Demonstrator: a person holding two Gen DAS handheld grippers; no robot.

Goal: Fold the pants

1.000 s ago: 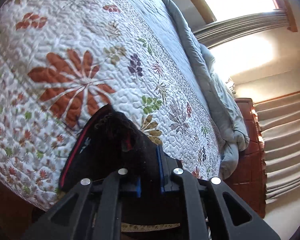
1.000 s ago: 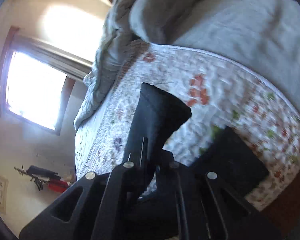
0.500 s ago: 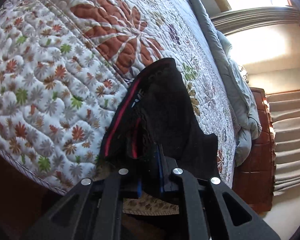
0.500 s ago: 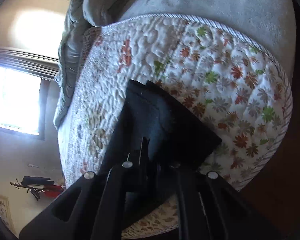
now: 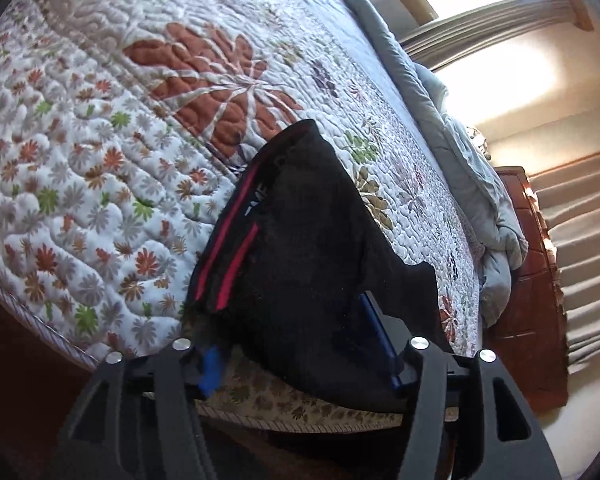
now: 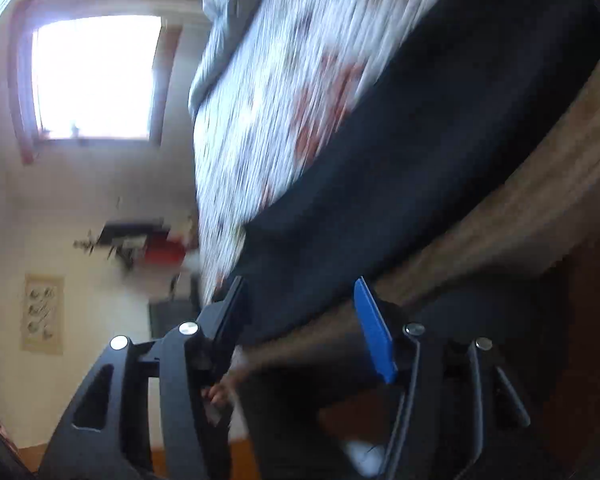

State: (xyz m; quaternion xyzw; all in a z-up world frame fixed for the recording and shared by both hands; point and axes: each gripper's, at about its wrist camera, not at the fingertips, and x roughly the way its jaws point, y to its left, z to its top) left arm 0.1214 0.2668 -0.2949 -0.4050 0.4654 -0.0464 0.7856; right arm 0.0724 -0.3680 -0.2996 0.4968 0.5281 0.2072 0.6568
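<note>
The black pants [image 5: 300, 248] with red stripes at the waistband lie on the floral quilt [image 5: 100, 120] near the bed's edge, partly hanging over it. My left gripper [image 5: 296, 344] is open, its blue-padded fingers [image 5: 380, 340] spread either side of the pants' near edge, the fabric draped between them. In the blurred right wrist view the pants [image 6: 420, 152] stretch along the bed edge. My right gripper [image 6: 300, 300] is open just below that edge, the cloth lying loose beyond the pads [image 6: 374, 332].
A grey duvet [image 5: 452, 152] is bunched along the far side of the bed. A wooden headboard [image 5: 528, 280] and curtains [image 5: 580, 260] stand behind. A bright window [image 6: 96, 76] and a wall poster [image 6: 42, 312] show in the right wrist view.
Both grippers have opened and let go of the pants, which now rest on the quilt. The right gripper has swung down fast below the bed edge, blurring its view.
</note>
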